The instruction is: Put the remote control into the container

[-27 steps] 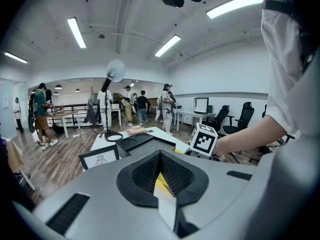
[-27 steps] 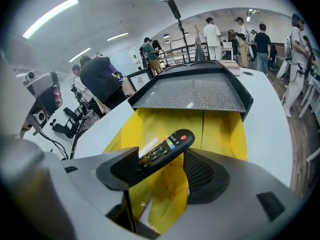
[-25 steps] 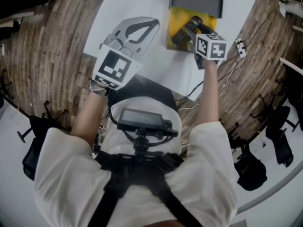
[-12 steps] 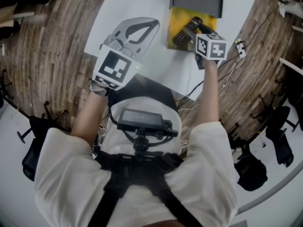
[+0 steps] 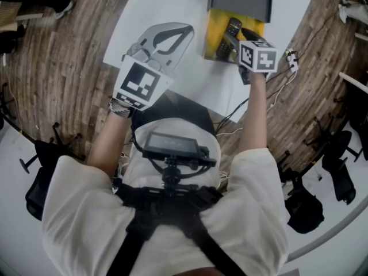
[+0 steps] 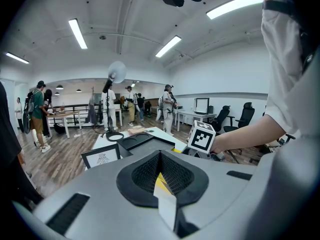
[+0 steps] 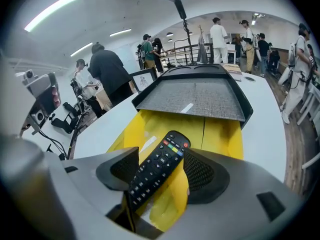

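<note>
Right tongs (image 7: 157,174) are clamped on the remote control (image 7: 165,156), a pad on each long edge, and I hold it slanted with its red-button end pointing away from me. It hangs over the yellow sheet (image 7: 220,134), not in the container (image 7: 195,100), a dark grey tray at that sheet's far edge. My left tongs (image 6: 161,176) are pinched together with nothing between them, off to the left over the white table (image 5: 172,4).
</note>
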{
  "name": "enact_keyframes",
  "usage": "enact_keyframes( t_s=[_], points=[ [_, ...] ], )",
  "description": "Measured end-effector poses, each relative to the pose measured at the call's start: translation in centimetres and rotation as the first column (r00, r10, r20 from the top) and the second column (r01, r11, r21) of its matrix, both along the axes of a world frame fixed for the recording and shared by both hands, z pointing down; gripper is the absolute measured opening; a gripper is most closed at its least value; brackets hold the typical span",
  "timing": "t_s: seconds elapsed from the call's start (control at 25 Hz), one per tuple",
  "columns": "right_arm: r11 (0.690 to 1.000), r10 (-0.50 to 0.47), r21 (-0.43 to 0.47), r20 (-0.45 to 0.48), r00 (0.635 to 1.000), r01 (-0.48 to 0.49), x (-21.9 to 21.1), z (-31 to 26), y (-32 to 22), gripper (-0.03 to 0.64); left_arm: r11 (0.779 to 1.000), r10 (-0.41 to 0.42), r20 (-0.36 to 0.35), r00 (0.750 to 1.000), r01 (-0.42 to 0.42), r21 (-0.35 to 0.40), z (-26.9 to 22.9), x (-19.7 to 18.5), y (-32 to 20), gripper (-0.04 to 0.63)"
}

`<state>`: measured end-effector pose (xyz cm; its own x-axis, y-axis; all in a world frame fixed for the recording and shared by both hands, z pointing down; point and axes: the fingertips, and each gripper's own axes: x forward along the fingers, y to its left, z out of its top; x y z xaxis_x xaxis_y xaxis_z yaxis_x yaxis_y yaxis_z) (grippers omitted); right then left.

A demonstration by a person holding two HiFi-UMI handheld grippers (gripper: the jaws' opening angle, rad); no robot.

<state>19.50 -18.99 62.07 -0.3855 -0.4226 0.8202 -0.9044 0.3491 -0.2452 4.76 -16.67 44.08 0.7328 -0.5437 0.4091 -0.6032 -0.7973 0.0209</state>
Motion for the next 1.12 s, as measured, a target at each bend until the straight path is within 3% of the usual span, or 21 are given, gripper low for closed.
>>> enact_keyframes(
  t_s=[0.6,1.12],
  points=[
    [0.996,0.056,0.061,0.029,0.998,-0.058,0.8,-2.5,-0.5,0.265,1.000,0.008,-0.005,1.000,-0.008,0.017,-0.4,0.0,-0.4,0.011],
    [0.971,0.132,0.190,0.081,0.988,-0.145,2.1,-8.8,1.1,0.255,0.994,0.020,-0.029,0.999,-0.017,0.106,-4.8,0.2,0.0,0.011]
  ],
)
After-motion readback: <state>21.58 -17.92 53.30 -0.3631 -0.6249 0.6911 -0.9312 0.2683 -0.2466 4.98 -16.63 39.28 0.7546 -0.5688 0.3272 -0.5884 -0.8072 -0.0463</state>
